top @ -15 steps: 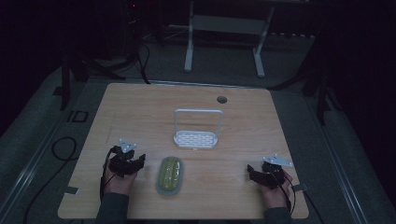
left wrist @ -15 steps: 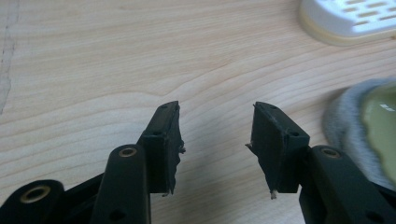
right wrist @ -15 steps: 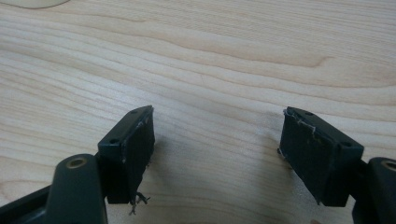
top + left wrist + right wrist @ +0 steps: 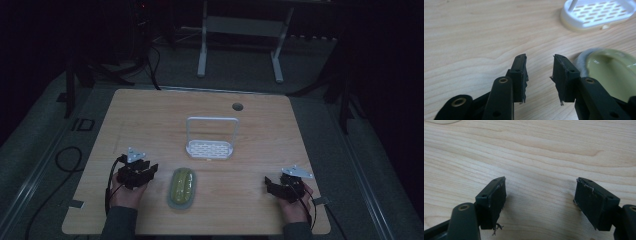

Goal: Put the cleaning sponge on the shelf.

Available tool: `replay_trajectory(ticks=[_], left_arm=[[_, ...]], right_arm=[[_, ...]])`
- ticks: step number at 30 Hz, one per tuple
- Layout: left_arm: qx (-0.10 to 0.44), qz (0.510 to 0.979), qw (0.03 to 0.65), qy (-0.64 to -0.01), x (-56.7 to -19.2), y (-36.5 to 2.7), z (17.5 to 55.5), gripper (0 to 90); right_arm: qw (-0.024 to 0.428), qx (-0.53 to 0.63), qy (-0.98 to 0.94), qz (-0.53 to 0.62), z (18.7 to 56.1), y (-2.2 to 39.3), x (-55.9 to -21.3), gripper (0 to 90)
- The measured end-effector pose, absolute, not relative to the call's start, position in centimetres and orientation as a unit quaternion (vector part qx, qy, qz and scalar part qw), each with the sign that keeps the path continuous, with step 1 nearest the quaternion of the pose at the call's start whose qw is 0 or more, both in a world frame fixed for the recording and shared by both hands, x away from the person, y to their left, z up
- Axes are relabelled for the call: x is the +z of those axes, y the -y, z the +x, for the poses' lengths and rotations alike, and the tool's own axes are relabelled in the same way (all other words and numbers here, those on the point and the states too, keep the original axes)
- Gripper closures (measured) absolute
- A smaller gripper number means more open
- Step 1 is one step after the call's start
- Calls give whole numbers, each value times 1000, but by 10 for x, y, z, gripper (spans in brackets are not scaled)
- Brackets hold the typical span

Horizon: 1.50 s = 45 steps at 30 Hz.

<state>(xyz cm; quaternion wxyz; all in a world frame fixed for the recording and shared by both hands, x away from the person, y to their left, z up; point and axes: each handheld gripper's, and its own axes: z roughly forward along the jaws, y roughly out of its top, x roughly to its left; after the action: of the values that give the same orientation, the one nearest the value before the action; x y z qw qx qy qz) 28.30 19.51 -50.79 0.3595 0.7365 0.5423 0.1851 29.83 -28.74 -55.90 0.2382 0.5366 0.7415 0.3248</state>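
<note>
Jaws of the left gripper (image 4: 539,75) stand apart with bare wood between them, gripping nothing and touching nothing that I can see. In its own view the pale rim of the green dish (image 4: 609,72) sits just beside the right-hand jaw at about three o'clock, close but with a sliver of table showing between. From the high view that gripper (image 4: 145,172) rests near the front-left of the table (image 4: 150,120), its jaws aimed toward three o'clock at the dish (image 4: 182,188), held by the person's left hand (image 4: 126,192).

The dish is an oval, greenish thing with a lighter rim, lying flat near the front edge, a little left of centre. Its long axis runs from six to twelve o'clock, one end toward the person and the other toward the white rack (image 4: 210,145).

The right gripper (image 4: 540,195) is spread wider, its two pads well apart over plain wood grain, released and holding nothing. From above it (image 4: 274,186) lies near the front-right corner, jaws pointing toward nine o'clock, well apart from the dish.

The rack stands just past the middle of the table, at about one o'clock from the dish, with a slotted white base (image 4: 599,12) and an upright hoop handle. A small round hole (image 4: 237,106) shows in the wood beyond it.
</note>
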Motion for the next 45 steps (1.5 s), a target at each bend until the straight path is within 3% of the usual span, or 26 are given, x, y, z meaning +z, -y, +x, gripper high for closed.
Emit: replay_trajectory(ticks=[6,13,45], left_arm=[[174,746,367,-528,-498,-189,276,692],[163,755,377,-512,-488,-181,269,892],[109,808,381,-437,-481,-123,250,896]], right_arm=[[238,325,-742,536,298,287,-559,245],[238,324,-742,536,298,287,-559,244],[238,325,-743,535,298,287,-559,242]])
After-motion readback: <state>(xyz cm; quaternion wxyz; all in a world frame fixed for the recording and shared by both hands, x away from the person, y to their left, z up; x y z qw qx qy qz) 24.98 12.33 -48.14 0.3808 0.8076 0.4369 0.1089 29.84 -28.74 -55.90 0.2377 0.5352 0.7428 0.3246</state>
